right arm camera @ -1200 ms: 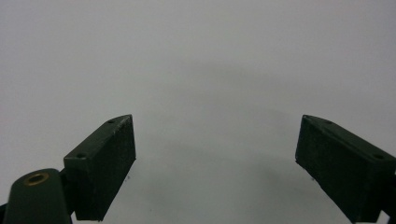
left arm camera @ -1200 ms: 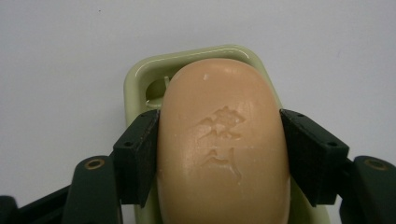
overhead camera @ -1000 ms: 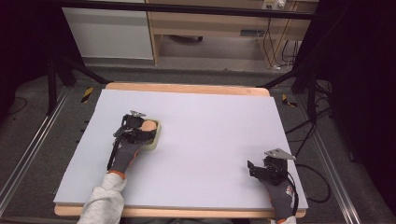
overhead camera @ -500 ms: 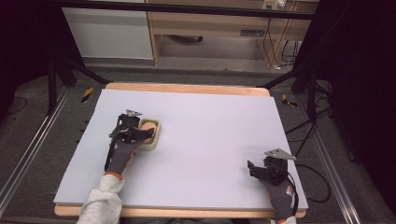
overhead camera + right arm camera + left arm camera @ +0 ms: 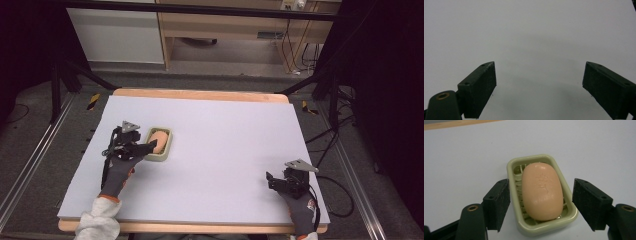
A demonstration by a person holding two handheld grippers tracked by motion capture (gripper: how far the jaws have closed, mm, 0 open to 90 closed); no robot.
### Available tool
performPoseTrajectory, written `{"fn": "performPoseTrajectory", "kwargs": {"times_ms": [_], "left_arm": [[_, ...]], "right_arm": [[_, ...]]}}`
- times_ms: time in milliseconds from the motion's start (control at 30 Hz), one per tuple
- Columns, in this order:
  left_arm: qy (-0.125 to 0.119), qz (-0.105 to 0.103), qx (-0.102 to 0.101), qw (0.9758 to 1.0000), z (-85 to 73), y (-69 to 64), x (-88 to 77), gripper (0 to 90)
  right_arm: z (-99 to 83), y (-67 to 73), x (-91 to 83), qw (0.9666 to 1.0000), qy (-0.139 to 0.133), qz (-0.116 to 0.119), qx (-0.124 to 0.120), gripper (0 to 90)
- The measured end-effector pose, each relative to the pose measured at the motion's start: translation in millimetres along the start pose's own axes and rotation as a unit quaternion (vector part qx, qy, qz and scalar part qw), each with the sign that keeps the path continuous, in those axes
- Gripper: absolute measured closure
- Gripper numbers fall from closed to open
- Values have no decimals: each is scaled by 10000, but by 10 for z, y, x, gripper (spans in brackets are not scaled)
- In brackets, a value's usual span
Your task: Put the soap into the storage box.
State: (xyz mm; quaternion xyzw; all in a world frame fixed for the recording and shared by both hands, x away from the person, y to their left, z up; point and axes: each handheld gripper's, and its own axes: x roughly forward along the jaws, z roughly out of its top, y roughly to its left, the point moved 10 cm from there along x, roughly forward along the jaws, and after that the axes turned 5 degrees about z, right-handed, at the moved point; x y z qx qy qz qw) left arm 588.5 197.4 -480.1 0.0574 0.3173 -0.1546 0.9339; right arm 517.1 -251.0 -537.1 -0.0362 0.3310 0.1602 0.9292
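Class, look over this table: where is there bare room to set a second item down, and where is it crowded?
Most of the white table is bare: the whole middle, between the soap dish and the right gripper, and the far strip by the wooden edge. It is crowded only at the left, where the open left gripper straddles the dish holding the soap.

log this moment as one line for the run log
left gripper: open, jaws either side of soap dish | soap: in dish | right gripper: open, over bare table
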Motion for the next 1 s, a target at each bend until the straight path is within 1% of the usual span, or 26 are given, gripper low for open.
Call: {"fn": "performPoseTrajectory", "kwargs": {"times_ms": [67,167,200,233,300,333,500,633,733,767,800,833,933,1000], "left_arm": [[-27,-2,27,10000,-34,19,-45,297],[-119,-25,-24,9999,-88,36,-89,296],[-114,-9,12,9999,-142,43,-105,293],[-114,-9,12,9999,-142,43,-105,291],[-108,-4,36,9999,-236,53,-143,288],[-108,-4,36,9999,-236,53,-143,288],[-137,-18,-7,9999,-370,80,-235,279],[-143,53,139,9998,-504,105,-306,266],[-107,73,152,9998,-600,121,-345,259],[-94,74,159,9998,-633,123,-354,259],[-78,95,212,9997,-662,135,-364,258],[-65,104,214,9997,-688,141,-369,258],[12,179,200,9996,-754,181,-367,253],[39,171,198,9997,-771,187,-364,251]], "right_arm": [[-3,-5,-3,10000,8,-16,10,120],[-6,-16,-6,10000,8,-39,24,119],[-8,-22,-7,10000,6,-39,21,118],[-8,-22,-7,10000,6,-39,21,118],[-10,-33,-11,10000,-1,-50,30,118],[-10,-33,-11,10000,-1,-50,30,118],[-16,-57,-12,9999,9,-81,68,118],[-22,-81,-14,9999,14,-123,105,116],[-30,-92,-14,9998,25,-141,129,115],[-34,-100,-12,9998,27,-150,86,114],[-36,-99,-11,9998,34,-152,92,114],[-37,-97,-9,9998,37,-151,97,114],[-39,-100,-4,9998,45,-153,67,114],[-42,-99,-7,9998,52,-166,98,115]]}}
